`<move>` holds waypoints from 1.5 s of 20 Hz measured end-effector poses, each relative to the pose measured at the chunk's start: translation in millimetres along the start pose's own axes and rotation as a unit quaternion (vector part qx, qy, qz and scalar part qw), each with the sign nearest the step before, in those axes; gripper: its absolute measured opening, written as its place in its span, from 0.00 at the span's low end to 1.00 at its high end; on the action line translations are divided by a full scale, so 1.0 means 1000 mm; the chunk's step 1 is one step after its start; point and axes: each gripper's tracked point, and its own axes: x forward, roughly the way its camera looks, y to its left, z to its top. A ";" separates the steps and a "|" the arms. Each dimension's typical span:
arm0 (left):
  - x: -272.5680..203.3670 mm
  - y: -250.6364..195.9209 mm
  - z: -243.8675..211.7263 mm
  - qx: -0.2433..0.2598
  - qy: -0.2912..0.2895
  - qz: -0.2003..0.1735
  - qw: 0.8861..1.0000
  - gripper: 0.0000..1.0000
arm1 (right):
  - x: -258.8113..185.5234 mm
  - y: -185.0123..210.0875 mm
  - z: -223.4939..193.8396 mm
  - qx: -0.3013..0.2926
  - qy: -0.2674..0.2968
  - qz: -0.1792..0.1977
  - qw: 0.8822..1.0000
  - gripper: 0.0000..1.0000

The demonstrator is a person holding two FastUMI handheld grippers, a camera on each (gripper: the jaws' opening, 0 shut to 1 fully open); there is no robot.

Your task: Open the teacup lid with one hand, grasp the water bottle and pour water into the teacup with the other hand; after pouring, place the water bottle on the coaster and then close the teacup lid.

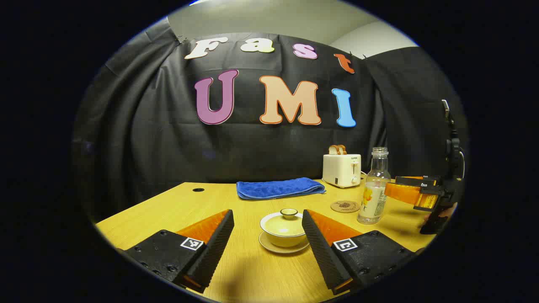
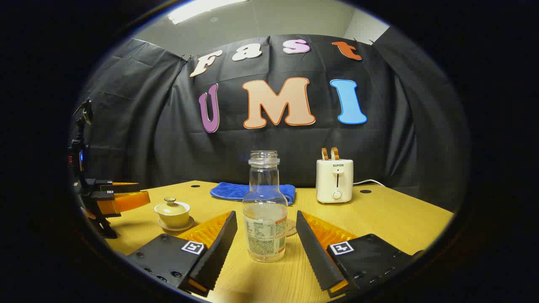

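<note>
both low views face wall, sharing table [image 1: 177, 210].

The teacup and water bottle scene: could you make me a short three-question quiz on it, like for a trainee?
1. True or false: the lid sits on the teacup.
2. What lies between the open left tongs?
A. the toaster
B. the teacup
C. the blue towel
3. Fill in: the water bottle stands upright with no ____ on its neck, between the open right tongs.

Key: 1 true. 2 B. 3 cap. The coaster beside the bottle holds nothing yet, and neither pair of tongs touches anything.
</note>
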 end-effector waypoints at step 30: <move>0.026 -0.019 0.000 0.001 0.003 -0.057 0.998 0.95 | 0.000 0.001 0.000 0.000 0.000 0.000 1.000 0.92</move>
